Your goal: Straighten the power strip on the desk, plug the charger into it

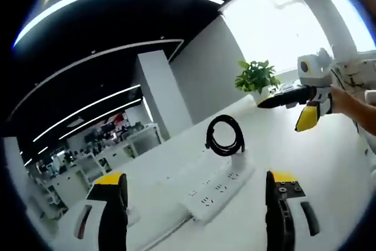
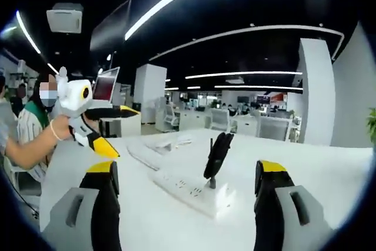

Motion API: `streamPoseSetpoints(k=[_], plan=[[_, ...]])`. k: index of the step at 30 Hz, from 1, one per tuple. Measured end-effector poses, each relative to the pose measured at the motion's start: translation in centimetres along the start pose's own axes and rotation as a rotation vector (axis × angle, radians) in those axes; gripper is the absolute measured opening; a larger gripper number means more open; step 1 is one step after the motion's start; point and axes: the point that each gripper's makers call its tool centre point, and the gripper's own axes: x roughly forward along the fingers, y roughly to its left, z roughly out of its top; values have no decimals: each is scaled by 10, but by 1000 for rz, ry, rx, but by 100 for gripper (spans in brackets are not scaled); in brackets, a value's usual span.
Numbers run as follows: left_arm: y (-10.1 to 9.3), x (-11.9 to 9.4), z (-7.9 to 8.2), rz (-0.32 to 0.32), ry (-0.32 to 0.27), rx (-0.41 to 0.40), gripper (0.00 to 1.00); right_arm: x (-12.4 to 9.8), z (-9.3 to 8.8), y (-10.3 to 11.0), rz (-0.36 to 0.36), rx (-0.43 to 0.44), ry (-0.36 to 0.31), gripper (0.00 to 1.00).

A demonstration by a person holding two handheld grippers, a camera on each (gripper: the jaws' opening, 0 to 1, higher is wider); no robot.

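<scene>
A white power strip (image 1: 217, 187) is seen lying flat on a white desk (image 1: 329, 163) in an open-plan office, with a coiled black charger cable (image 1: 225, 135) standing at its far end; whether the charger is seated in a socket cannot be told. In the left gripper view, the left gripper (image 1: 200, 195) is held low over the desk with its yellow-tipped jaws spread wide and nothing between them, and the strip is framed in the gap between the jaws, running from near left to far right, apart from both tips. The right gripper (image 1: 305, 107) is seen at the far right of that view, held in a person's hand (image 1: 343, 101) above the desk, beside a potted plant (image 1: 257, 77) near a bright window. In the right gripper view, the right gripper (image 2: 185, 183) is likewise shown with jaws wide apart and empty, the power strip (image 2: 191, 191) lying between and just beyond them, the black cable (image 2: 216, 154) rising upright from it. The left gripper (image 2: 111, 130) is seen at the left of that view, gripped by a hand (image 2: 59, 127), its jaws parted with nothing held. Rows of desks and strip lights are seen in the background.
</scene>
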Motion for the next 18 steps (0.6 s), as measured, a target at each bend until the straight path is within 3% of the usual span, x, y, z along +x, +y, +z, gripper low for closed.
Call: streamPoseSetpoints(k=[8,13,18], plan=[[-8,-15,8,29,-74,-70,99,-24,1,10,-43,24,-52,96],[-16,-19,7,20,-93,-118,99,-31,-14,6,-76,16,-27,95],[-19,-23,4,44,-100,-106,99,-38,-23,2,-100,18,-18,94]])
